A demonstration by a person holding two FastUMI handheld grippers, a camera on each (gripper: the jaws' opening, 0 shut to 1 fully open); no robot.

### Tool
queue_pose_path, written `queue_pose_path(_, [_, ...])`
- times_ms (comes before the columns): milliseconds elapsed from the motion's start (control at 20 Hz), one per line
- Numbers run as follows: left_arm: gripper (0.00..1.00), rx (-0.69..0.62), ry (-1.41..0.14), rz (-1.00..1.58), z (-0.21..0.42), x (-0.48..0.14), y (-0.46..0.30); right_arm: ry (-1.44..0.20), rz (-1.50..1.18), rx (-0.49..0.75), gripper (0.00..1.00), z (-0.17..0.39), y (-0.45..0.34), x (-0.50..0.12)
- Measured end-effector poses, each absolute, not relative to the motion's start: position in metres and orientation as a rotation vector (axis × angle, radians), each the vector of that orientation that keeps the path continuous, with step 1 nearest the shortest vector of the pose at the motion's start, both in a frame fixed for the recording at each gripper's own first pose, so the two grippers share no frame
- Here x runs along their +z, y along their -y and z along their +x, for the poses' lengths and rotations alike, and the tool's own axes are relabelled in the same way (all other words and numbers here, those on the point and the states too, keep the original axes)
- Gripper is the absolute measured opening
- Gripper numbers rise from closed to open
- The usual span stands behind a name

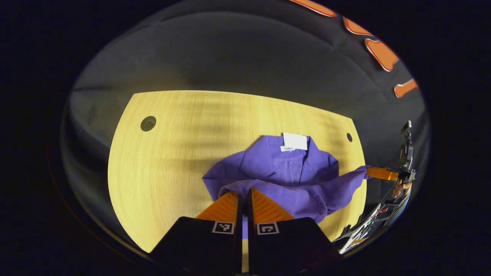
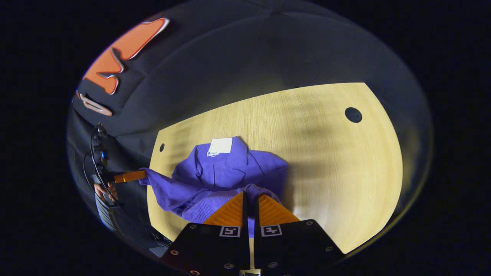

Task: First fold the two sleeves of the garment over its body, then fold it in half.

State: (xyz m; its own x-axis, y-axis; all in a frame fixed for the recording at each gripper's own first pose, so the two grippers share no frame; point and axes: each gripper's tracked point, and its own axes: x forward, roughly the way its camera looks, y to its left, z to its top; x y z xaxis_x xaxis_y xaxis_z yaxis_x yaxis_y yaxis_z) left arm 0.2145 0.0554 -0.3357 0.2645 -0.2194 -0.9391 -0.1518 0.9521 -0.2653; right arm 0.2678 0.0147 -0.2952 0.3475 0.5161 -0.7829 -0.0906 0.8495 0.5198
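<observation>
Wooden table (image 1: 165, 161), purple garment (image 1: 284, 168) pinched in left tool (image 1: 243, 191) and right tool (image 2: 251, 197).

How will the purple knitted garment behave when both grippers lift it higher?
The purple knitted garment is probably floppy: it drapes and sags between the two grips. It looks light. The ribbed knit likely resists slipping, though the white tag may flap.

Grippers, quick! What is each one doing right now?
Left gripper: shut on the purple garment.
Right gripper: shut on the same garment, at another spot.
</observation>
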Motion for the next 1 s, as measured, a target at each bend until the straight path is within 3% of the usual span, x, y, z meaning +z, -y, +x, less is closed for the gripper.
queue_pose_path(200, [0.08, 0.053, -1.254, -0.349, 0.236, -0.351, -0.068, -1.115, 0.526, 0.363, 0.05, 0.307, -0.020, -0.303])
queue_pose_path(250, [0.13, 0.074, -1.223, -0.346, 0.243, -0.352, -0.072, -1.090, 0.563, 0.344, 0.06, 0.319, -0.020, -0.300])
queue_pose_path(450, [0.16, 0.131, -1.111, -0.328, 0.261, -0.345, -0.082, -1.041, 0.647, 0.277, 0.12, 0.335, -0.017, -0.300])
queue_pose_path(500, [0.17, 0.143, -1.083, -0.311, 0.263, -0.341, -0.087, -1.023, 0.643, 0.276, 0.01, 0.335, -0.014, -0.299])
queue_pose_path(600, [0.23, 0.149, -1.013, -0.252, 0.278, -0.333, -0.096, -0.980, 0.620, 0.245, 0.36, 0.340, -0.005, -0.295])
queue_pose_path(650, [0.26, 0.143, -0.989, -0.236, 0.281, -0.326, -0.096, -0.965, 0.616, 0.238, 0.25, 0.341, -0.002, -0.289])
queue_pose_path(750, [0.45, 0.128, -0.957, -0.222, 0.280, -0.312, -0.093, -0.916, 0.592, 0.226, 0.31, 0.339, 0.004, -0.276])
queue_pose_path(850, [0.45, 0.114, -0.922, -0.227, 0.282, -0.293, -0.091, -0.861, 0.549, 0.220, 0.38, 0.333, 0.010, -0.260])
queue_pose_path(900, [0.51, 0.101, -0.897, -0.238, 0.282, -0.281, -0.088, -0.830, 0.523, 0.222, 0.29, 0.328, 0.013, -0.251])
queue_pose_path(950, [0.66, 0.093, -0.863, -0.249, 0.282, -0.269, -0.080, -0.801, 0.493, 0.225, 0.47, 0.323, 0.015, -0.241])
queue_pose_path(1000, [0.82, 0.097, -0.827, -0.254, 0.283, -0.257, -0.078, -0.774, 0.459, 0.228, 0.50, 0.317, 0.013, -0.232])
